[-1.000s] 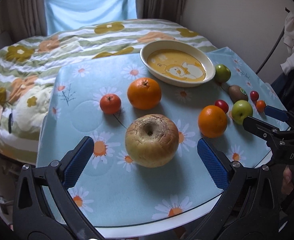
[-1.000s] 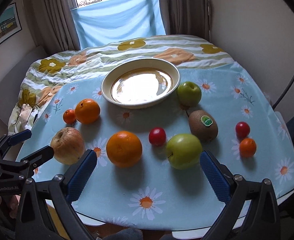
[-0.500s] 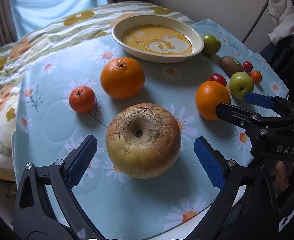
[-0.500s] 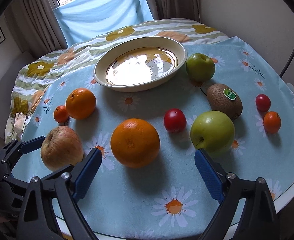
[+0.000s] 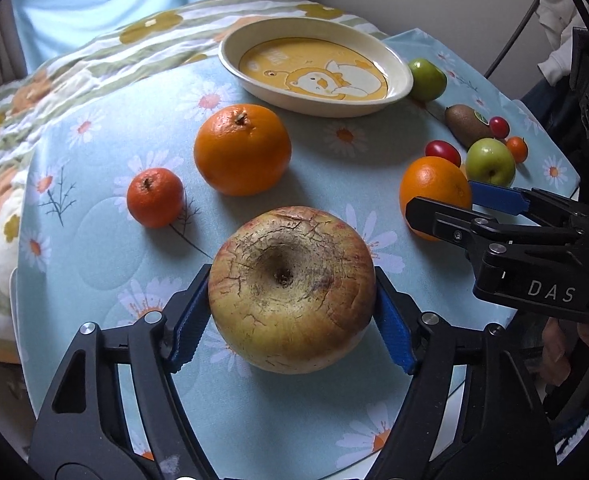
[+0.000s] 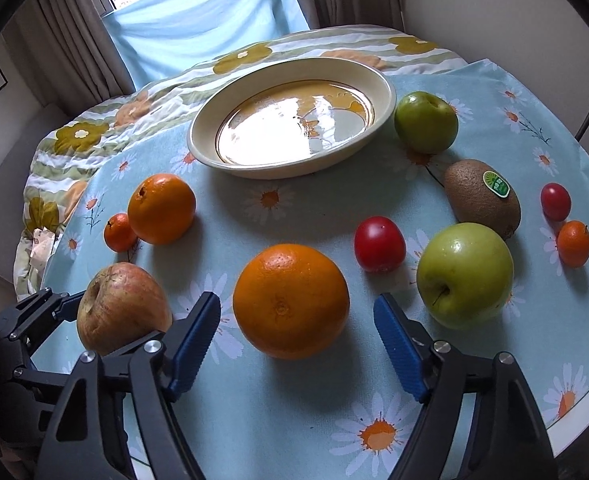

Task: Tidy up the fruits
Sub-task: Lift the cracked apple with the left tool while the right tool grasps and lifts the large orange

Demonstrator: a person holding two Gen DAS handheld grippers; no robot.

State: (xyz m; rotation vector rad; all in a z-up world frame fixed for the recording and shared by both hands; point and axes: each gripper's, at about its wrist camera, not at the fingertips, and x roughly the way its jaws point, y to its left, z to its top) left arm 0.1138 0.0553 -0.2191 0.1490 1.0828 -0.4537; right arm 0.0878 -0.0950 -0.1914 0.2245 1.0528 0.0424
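Note:
A big wrinkled yellow-red apple (image 5: 290, 288) sits on the daisy tablecloth near the front edge. My left gripper (image 5: 290, 280) points steeply down over it, its jaws closing, and both blue pads touch the apple's sides. In the right wrist view the left gripper (image 6: 102, 316) holds the apple (image 6: 122, 308) at the lower left. My right gripper (image 6: 296, 302) straddles a large orange (image 6: 290, 300), jaws closing, with a gap left on each side. The cream plate (image 6: 386, 100) stands empty at the back.
A second orange (image 5: 242, 148) and a small mandarin (image 5: 154, 196) lie behind the apple. Right of the large orange are a red tomato (image 6: 378, 244), a green apple (image 6: 464, 272), a kiwi (image 6: 482, 196) and more small fruit. The table's edge (image 6: 574, 428) runs close in front.
Both grippers dropped toward the table and their jaws narrowed. The left pads came in against the apple's sides. The right pads drew closer to the large orange.

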